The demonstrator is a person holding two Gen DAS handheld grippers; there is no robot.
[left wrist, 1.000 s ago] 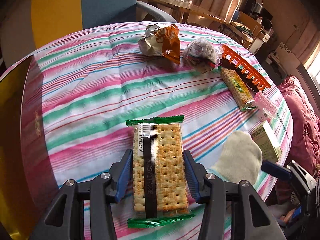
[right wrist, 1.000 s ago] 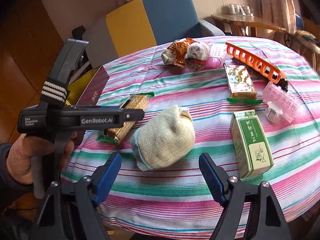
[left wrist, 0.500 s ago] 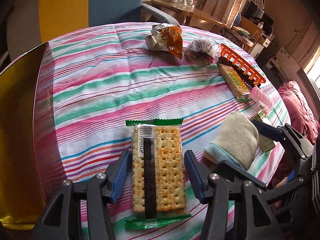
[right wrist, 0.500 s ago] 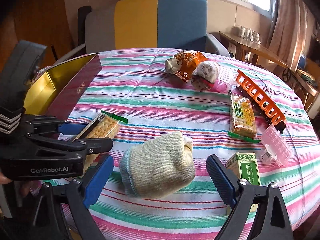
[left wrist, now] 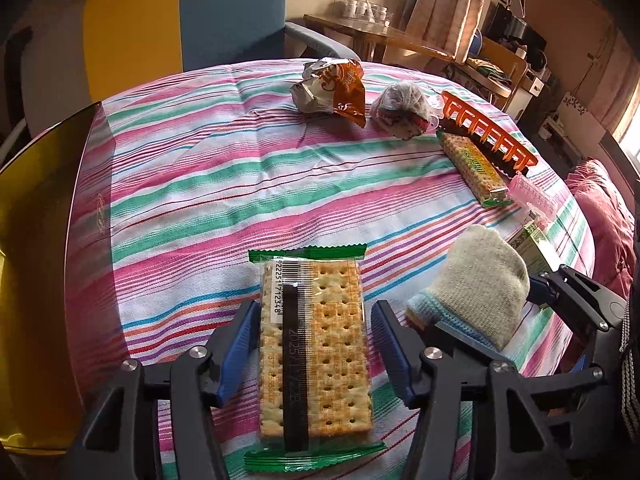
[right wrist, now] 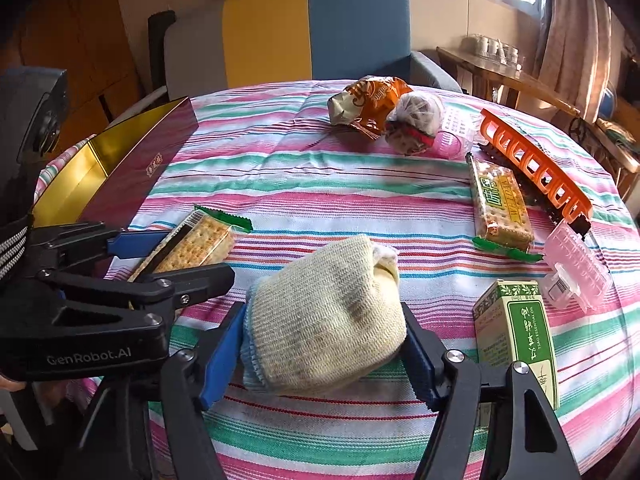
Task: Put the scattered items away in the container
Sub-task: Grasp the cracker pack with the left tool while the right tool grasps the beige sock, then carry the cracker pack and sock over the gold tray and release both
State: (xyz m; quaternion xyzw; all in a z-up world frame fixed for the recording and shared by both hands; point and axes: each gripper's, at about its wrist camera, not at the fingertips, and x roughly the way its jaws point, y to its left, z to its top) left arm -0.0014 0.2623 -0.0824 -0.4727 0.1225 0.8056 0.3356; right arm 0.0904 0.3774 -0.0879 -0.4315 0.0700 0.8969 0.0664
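Note:
My left gripper (left wrist: pixel 314 346) is shut on a cracker pack (left wrist: pixel 314 344) with green ends, held above the striped tablecloth; both also show in the right wrist view (right wrist: pixel 192 244). My right gripper (right wrist: pixel 324 344) has its blue pads against both sides of a rolled beige sock (right wrist: pixel 326 320), which also shows in the left wrist view (left wrist: pixel 478 284). The container, a maroon box with a gold inside (right wrist: pixel 100 160), stands at the table's left edge and fills the left of the left wrist view (left wrist: pixel 36 240).
On the cloth lie an orange snack bag (right wrist: pixel 370 102), a netted ball (right wrist: pixel 416 120), a second cracker pack (right wrist: pixel 500 204), an orange comb-like rack (right wrist: pixel 536 168), a pink plastic case (right wrist: pixel 576 268) and a green carton (right wrist: pixel 520 332). A yellow and blue chair (right wrist: pixel 312 28) stands behind.
My right gripper moved forward around the sock and closed onto it. My left gripper kept the cracker pack and shifted left, toward the box.

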